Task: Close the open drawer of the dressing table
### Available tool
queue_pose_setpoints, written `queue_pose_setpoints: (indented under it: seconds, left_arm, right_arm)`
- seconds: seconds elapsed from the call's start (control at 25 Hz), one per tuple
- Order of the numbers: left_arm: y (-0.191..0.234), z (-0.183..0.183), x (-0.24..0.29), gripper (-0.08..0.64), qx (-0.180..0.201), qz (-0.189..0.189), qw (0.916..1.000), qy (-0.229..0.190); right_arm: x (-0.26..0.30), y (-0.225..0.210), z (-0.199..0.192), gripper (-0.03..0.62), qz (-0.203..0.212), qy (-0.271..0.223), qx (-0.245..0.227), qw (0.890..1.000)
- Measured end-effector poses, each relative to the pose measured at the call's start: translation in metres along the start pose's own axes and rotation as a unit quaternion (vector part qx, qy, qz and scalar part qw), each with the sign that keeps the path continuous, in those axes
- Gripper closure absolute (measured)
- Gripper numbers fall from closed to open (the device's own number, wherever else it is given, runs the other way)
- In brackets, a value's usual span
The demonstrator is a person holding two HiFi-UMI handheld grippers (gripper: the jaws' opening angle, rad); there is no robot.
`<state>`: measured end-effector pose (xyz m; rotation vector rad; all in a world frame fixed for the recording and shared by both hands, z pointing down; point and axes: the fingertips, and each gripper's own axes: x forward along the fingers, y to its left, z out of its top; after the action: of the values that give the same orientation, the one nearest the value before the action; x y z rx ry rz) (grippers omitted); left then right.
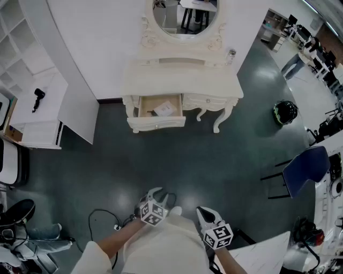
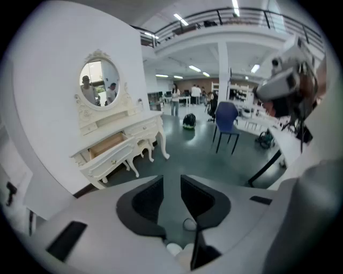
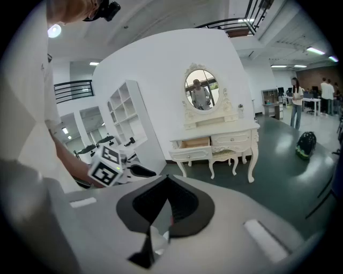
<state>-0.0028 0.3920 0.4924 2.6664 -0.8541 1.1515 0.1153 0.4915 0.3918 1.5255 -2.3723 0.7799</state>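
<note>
White dressing table (image 1: 182, 80) stands far ahead of both grippers, against a wall, with a round mirror (image 1: 185, 16) on top. Its left drawer (image 1: 156, 122) is pulled out. It sits straight ahead of the left gripper (image 1: 158, 196) and well apart from it. Some paper (image 1: 165, 108) lies inside. The drawer next to it is shut.

A person holds both grippers low and close to the body, over the dark green floor (image 1: 203, 160). The left gripper's jaws are apart, and only floor shows between them. The right gripper (image 1: 205, 214) is just beside the left one. Its jaws are pressed together at the tips with nothing in them.

A blue chair (image 1: 305, 166) stands off to the right of the right gripper. A white shelf (image 1: 37, 107) stands ahead and to the left of the left gripper.
</note>
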Motion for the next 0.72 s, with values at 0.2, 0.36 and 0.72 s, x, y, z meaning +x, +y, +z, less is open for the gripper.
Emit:
queue_pose_setpoints:
  seconds: [0.2,0.36,0.72]
  left_arm:
    - [-0.037,0.011,-0.111,0.457,-0.103,-0.054,0.9914,-0.061]
    - [0.003,0.016,-0.161,0.482,-0.074,-0.024,0.9917,-0.102]
    - [0.030,-0.026,-0.164,0.496,-0.132,-0.011,0.9862,-0.100]
  right_arm:
    - [0.029,0.091,-0.016,0.592,-0.002,0.019,0.003,1.000]
    - [0.068,0.155,0.000,0.592,-0.003,0.001,-0.063,0.998]
    - [0.096,0.151,0.010,0.583,-0.091,-0.108,0.071,0.987]
